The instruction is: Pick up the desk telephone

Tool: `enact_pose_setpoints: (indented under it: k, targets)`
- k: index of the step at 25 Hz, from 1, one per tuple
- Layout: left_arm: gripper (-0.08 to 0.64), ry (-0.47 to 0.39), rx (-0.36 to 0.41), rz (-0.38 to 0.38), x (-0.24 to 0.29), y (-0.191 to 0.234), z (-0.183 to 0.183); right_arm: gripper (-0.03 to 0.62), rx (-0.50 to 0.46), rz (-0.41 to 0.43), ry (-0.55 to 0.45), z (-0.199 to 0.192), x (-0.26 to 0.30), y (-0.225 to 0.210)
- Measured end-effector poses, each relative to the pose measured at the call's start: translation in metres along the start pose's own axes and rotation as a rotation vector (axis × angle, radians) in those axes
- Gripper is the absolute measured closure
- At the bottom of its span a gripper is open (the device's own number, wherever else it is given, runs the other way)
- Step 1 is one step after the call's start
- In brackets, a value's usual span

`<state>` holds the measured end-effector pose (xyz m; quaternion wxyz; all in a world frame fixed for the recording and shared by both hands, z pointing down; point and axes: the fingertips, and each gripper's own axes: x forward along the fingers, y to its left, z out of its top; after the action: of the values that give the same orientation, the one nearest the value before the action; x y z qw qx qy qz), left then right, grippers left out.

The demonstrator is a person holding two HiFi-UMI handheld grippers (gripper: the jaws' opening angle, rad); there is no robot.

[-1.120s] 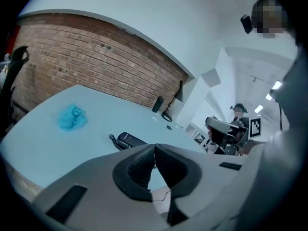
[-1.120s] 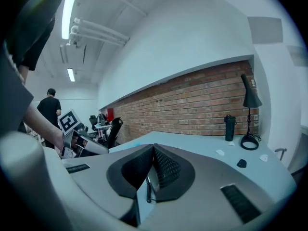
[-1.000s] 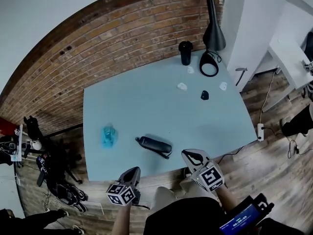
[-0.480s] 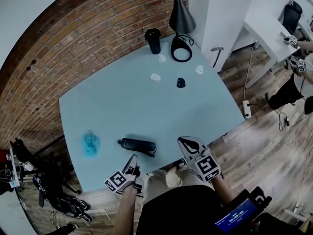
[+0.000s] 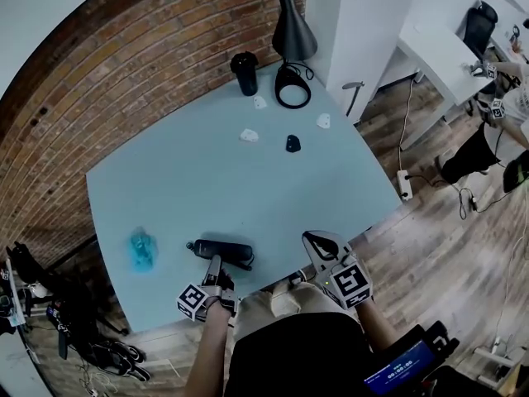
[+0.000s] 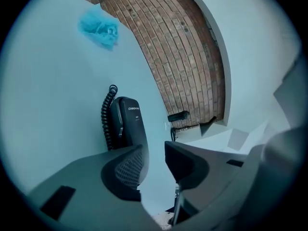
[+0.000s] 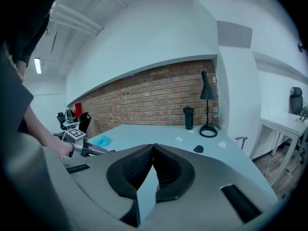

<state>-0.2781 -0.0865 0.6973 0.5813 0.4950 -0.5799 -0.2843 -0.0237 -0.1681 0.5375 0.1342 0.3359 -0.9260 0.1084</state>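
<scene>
The desk telephone lies flat near the bench's front edge, lower left of centre in the head view. It is a black handset with a coiled cord at its left end. My left claw points at it from just below, jaws opening with nothing between them. Further right, my right claw hovers at the bench edge, clenched and empty.

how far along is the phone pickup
Done: the left gripper sits just short of the black corded desk telephone. In hand: its jaws are opening, nothing between them. Remaining: close on the phone and lift it off the pale blue table.
</scene>
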Motion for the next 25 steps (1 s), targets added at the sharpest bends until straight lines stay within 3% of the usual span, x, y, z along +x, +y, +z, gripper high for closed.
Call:
enact_pose_setpoints:
  k: [3,7,9,11,12,17,19,25]
  targets:
    - [0.347,-0.019,-0.053,-0.034,0.004,0.001,0.002,0.578,0.003,-0.002,-0.008,0.008,0.001,0.000]
    - [0.347,-0.036,-0.111,-0.017,0.003,0.012,0.002,0.578,-0.038,0.020,0.004,0.008,0.003,0.006]
    - [0.261,-0.029,-0.152,-0.032,0.005,0.017,0.000,0.578,-0.047,0.026,0.011,0.007,0.004,0.008]
    - [0.253,-0.016,-0.181,-0.022,0.007,0.023,-0.002,0.578,-0.052,0.028,0.015,0.007,0.005,0.010]
    - [0.212,-0.012,-0.192,-0.008,0.008,0.026,-0.003,0.578,-0.053,0.029,0.016,0.006,0.005,0.010]
    - [0.210,-0.005,-0.230,0.076,0.015,0.036,-0.003,0.578,-0.047,0.021,0.016,0.008,0.004,0.007]
    - [0.176,-0.005,-0.235,0.115,0.017,0.040,-0.001,0.578,-0.043,0.011,0.017,0.007,0.003,0.005]
    - [0.176,-0.011,-0.170,0.301,0.021,0.052,0.005,0.578,-0.027,-0.017,0.022,0.003,-0.001,-0.005]
